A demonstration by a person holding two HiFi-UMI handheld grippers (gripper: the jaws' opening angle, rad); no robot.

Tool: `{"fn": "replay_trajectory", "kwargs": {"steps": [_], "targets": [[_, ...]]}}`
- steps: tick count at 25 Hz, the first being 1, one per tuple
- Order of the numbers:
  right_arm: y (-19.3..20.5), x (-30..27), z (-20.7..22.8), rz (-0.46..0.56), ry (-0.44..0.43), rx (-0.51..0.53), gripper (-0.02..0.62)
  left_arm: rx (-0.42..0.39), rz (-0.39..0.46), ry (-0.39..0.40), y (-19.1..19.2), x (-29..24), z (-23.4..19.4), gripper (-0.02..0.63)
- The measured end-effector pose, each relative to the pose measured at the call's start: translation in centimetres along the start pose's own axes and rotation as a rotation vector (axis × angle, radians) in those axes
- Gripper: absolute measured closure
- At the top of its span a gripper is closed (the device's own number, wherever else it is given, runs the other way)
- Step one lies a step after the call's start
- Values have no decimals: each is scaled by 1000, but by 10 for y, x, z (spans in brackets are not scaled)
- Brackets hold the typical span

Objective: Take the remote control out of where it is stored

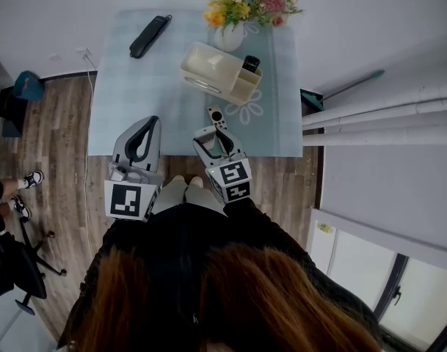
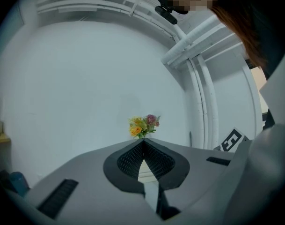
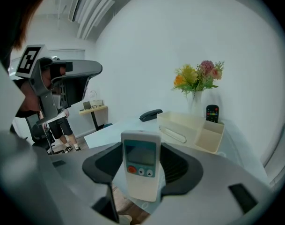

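Table (image 1: 135, 101) with a blue cloth, white wall behind. Right gripper (image 3: 141, 161) is clamped on the white remote (image 3: 141, 172), up over the table's near edge, outside the cream box (image 1: 208, 68). Left gripper (image 2: 143, 142) is pinched closed, nothing in it.

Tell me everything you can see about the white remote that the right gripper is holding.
The white remote is a slim rectangular slab, plastic by its look, with a greyish screen near the top, and a round orange button and two grey arrow buttons below it. It stands upright, face toward the camera, clamped at its sides between the right gripper's dark ribbed pads. It hangs over the pale blue table near its front edge, apart from the cream box.
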State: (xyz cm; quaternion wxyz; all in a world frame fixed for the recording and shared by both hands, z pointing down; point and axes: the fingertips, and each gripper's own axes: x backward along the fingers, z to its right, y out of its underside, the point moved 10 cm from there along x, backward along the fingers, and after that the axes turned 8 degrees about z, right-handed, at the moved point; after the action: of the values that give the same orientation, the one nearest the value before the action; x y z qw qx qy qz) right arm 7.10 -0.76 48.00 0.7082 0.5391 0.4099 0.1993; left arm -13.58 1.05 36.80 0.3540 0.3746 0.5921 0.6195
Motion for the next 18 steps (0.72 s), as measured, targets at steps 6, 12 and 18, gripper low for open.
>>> {"fn": "replay_trajectory", "kwargs": {"steps": [6,12,18], "targets": [[-3,-23,3,-3,-12,2,341,-3,-1,-16,0,2,-4,601],[0,-53,16,-9,-15,-20,341,3,-8,-18,1,0,-5,601],[9,-82,27,-47,-23,-23,341,-1,-10,-21,3,1,-5,601]]}}
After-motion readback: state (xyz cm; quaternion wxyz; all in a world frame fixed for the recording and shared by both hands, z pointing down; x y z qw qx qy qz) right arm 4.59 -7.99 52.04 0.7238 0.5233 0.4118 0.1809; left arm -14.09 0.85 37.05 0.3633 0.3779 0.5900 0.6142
